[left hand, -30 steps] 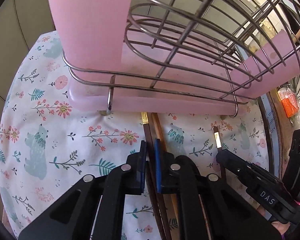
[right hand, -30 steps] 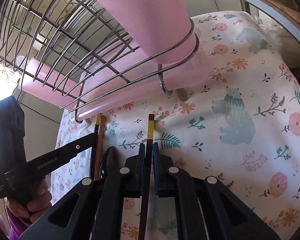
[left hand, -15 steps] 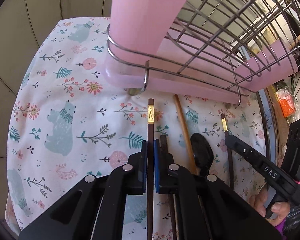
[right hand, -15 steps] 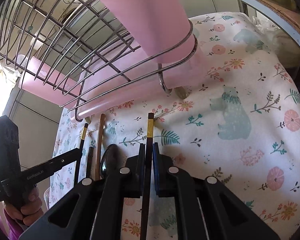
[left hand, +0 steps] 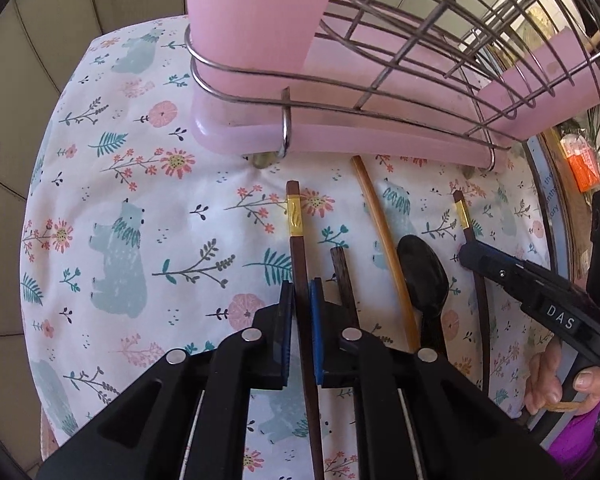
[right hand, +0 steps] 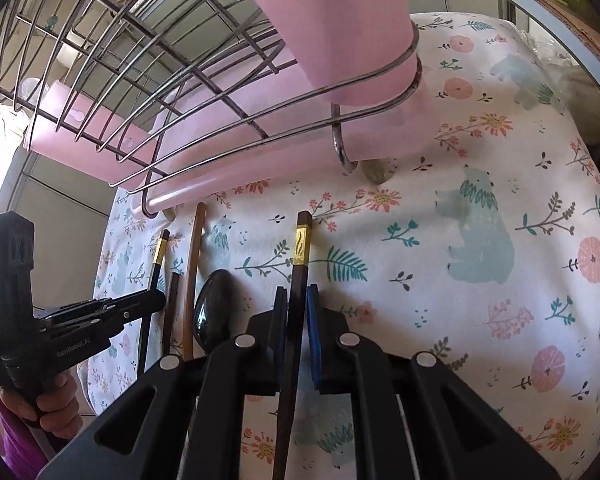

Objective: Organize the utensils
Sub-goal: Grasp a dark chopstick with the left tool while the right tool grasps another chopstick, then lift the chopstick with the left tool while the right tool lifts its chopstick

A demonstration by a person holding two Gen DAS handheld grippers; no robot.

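Observation:
My left gripper [left hand: 301, 294] is shut on a dark chopstick with a gold band [left hand: 296, 220], held just above the cloth. My right gripper [right hand: 297, 300] is shut on a matching gold-banded chopstick [right hand: 300, 244]. On the cloth between the grippers lie a light wooden chopstick [left hand: 384, 240], a short dark stick [left hand: 340, 268] and a black spoon [left hand: 422, 276]. The right gripper shows in the left wrist view [left hand: 466, 254], the left gripper in the right wrist view [right hand: 158, 300]. Both point toward the wire rack on its pink tray [left hand: 340, 140].
The table carries a floral cloth with bears [left hand: 120, 248]. The wire rack [right hand: 140, 60] rises over the far edge, with a pink upright holder [left hand: 256, 12] at its corner. An orange packet [left hand: 584, 160] sits beyond the table's right edge.
The left gripper has lifted its chopstick out of the pile and moved left, back from the rack. The right gripper has stayed shut on its chopstick and barely moved.

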